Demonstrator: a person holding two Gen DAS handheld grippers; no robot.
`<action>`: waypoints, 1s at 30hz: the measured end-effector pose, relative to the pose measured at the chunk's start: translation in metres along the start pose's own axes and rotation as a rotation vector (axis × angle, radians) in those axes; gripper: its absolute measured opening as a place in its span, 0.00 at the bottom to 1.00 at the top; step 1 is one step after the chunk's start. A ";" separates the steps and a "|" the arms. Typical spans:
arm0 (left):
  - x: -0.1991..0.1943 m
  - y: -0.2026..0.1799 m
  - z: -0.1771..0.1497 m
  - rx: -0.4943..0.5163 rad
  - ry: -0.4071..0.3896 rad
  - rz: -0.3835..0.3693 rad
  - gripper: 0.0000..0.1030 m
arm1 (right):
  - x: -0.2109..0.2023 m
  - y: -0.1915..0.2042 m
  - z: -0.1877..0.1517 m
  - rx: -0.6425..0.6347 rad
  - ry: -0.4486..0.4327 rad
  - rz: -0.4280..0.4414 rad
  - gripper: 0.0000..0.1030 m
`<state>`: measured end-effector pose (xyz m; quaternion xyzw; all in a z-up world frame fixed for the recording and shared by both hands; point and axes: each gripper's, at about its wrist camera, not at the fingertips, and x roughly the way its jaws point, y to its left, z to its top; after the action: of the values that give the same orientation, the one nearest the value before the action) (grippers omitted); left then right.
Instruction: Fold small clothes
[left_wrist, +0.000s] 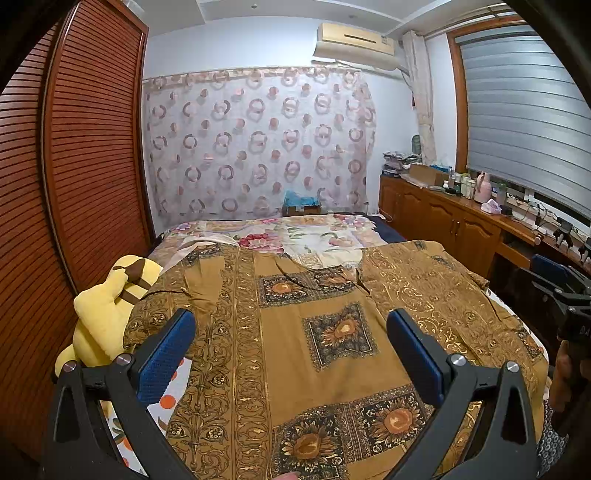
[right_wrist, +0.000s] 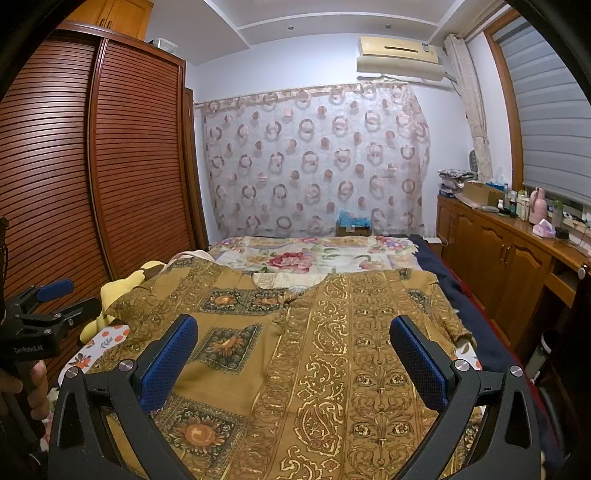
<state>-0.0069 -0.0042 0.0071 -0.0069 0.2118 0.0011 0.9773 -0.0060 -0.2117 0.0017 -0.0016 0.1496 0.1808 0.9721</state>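
A brown and gold patterned garment (left_wrist: 317, 332) with sunflower squares lies spread flat on the bed, collar at the far side; it also shows in the right wrist view (right_wrist: 314, 354). My left gripper (left_wrist: 291, 325) is open and empty, held above the garment's near left part. My right gripper (right_wrist: 293, 332) is open and empty, above the garment's near right part. The left gripper also shows at the left edge of the right wrist view (right_wrist: 55, 295), and the right gripper at the right edge of the left wrist view (left_wrist: 565, 291).
A yellow plush toy (left_wrist: 107, 306) lies at the bed's left edge beside a slatted wooden wardrobe (left_wrist: 88, 166). A floral bedspread (left_wrist: 295, 236) covers the far bed. A wooden cabinet (right_wrist: 498, 251) with bottles runs along the right wall.
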 end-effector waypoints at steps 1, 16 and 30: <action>-0.001 -0.001 0.000 0.001 0.000 0.000 1.00 | 0.000 0.000 0.000 0.000 0.000 0.000 1.00; 0.000 -0.006 -0.001 0.009 0.004 -0.001 1.00 | 0.000 0.000 -0.001 -0.001 0.002 -0.001 1.00; 0.004 -0.011 -0.004 0.016 0.016 -0.010 1.00 | 0.000 0.001 -0.001 0.001 0.004 -0.004 1.00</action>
<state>-0.0052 -0.0150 0.0015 0.0000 0.2194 -0.0053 0.9756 -0.0068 -0.2113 0.0009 -0.0019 0.1516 0.1789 0.9721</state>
